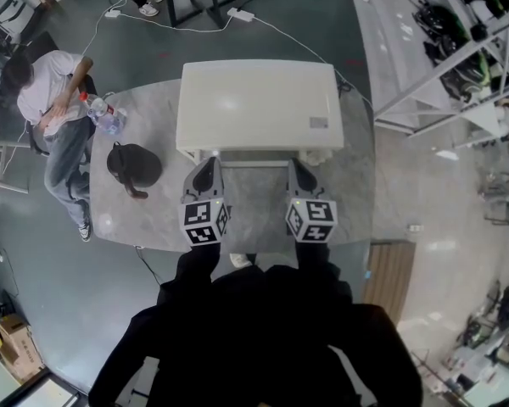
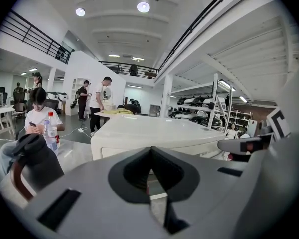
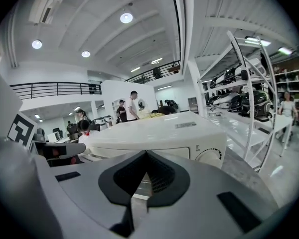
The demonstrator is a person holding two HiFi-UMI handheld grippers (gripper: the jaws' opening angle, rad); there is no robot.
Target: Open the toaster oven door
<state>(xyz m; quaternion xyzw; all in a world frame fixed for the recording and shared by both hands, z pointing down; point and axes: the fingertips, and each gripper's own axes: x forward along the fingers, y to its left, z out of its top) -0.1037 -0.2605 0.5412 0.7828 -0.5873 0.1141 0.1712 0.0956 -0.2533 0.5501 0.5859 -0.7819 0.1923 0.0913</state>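
A white toaster oven (image 1: pixel 259 104) stands at the back of a grey table (image 1: pixel 254 214), door toward me, with its handle bar (image 1: pixel 254 153) along the front top edge. My left gripper (image 1: pixel 205 163) reaches the handle's left end and my right gripper (image 1: pixel 299 166) its right end. Both are shut, fingertips together, and I see nothing held between them. In the left gripper view the oven (image 2: pixel 154 133) fills the space just above the left gripper (image 2: pixel 150 151). In the right gripper view the oven (image 3: pixel 159 131) and its round dial (image 3: pixel 209 156) lie close beyond the right gripper (image 3: pixel 146 153).
A black jug (image 1: pixel 134 165) with a brown handle stands on the table's left part, a water bottle (image 1: pixel 102 113) behind it. A person (image 1: pixel 55 100) sits at the table's left end. Metal shelving (image 1: pixel 458 41) rises at the right. Cables cross the floor behind.
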